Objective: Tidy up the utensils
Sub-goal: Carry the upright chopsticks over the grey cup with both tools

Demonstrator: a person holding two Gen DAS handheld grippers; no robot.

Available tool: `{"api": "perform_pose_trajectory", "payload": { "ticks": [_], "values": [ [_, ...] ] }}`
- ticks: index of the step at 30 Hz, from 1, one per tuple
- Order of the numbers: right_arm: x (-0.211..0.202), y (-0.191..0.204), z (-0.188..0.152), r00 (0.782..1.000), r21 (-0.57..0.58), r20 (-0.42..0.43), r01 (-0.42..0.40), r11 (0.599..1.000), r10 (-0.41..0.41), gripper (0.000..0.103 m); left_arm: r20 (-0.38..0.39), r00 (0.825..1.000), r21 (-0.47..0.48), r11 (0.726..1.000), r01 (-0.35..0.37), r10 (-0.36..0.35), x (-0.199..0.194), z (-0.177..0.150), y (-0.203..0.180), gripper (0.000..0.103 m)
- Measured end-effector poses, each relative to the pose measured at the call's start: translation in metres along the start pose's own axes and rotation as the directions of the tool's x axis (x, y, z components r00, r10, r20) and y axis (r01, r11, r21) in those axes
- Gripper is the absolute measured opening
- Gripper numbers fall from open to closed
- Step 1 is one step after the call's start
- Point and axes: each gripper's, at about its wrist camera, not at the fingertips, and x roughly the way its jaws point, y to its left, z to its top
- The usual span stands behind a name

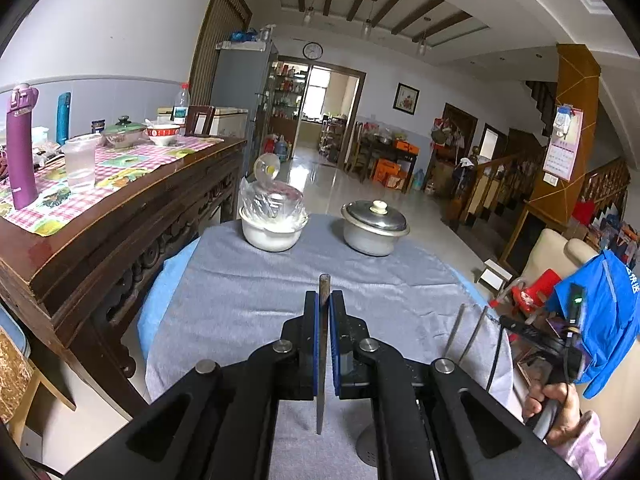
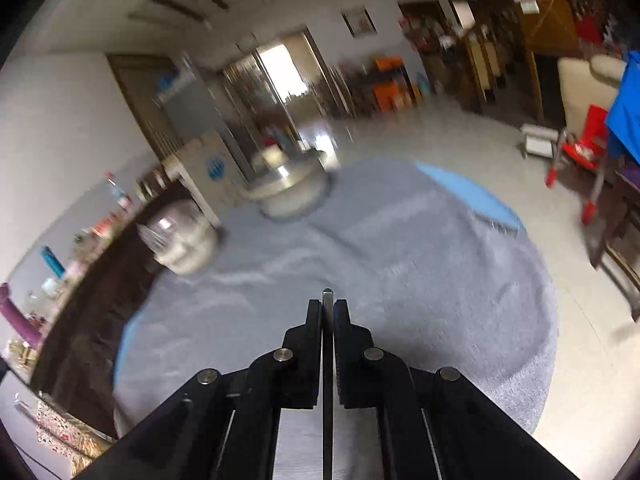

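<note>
My left gripper (image 1: 324,298) hangs over a round table with a grey cloth (image 1: 240,300). It is shut on a thin, flat metal utensil (image 1: 323,282) seen edge-on, whose tip pokes past the fingertips. My right gripper (image 2: 327,305) is shut on a similar thin metal utensil (image 2: 327,294), with shiny metal showing below the jaws. The right wrist view is blurred. Two thin metal prongs (image 1: 458,330) stick up at the table's right edge, beside a hand (image 1: 554,400) gripping the other tool. At the far edge stand a white pot wrapped in plastic (image 1: 272,232) and a lidded metal pot (image 1: 374,228).
A dark wooden sideboard (image 1: 120,216) runs along the left, carrying a purple bottle (image 1: 22,148), a plastic cup (image 1: 80,162) and bowls. A red stool (image 1: 538,290) and blue fabric (image 1: 608,312) sit to the right. Tiled floor (image 1: 320,172) lies beyond the table.
</note>
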Motion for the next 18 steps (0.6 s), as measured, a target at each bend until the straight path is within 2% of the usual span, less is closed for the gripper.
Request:
{"api": "perform_pose_trajectory", "payload": {
  "ticks": [7,18],
  "values": [
    [-0.055,0.033,0.009,0.988,-0.023,0.145,-0.053,0.998,0.056,0.006,0.011,1.0,0.021,1.0,-0.006,0.006,-0.016,-0.002,-0.01,0.005],
    [-0.112,0.066,0.018,0.962,-0.067,0.237,-0.125,0.99,0.138,0.006,0.015,0.999,0.057,0.998,-0.042,0.041,-0.031,-0.004,-0.026,0.005]
  ]
}}
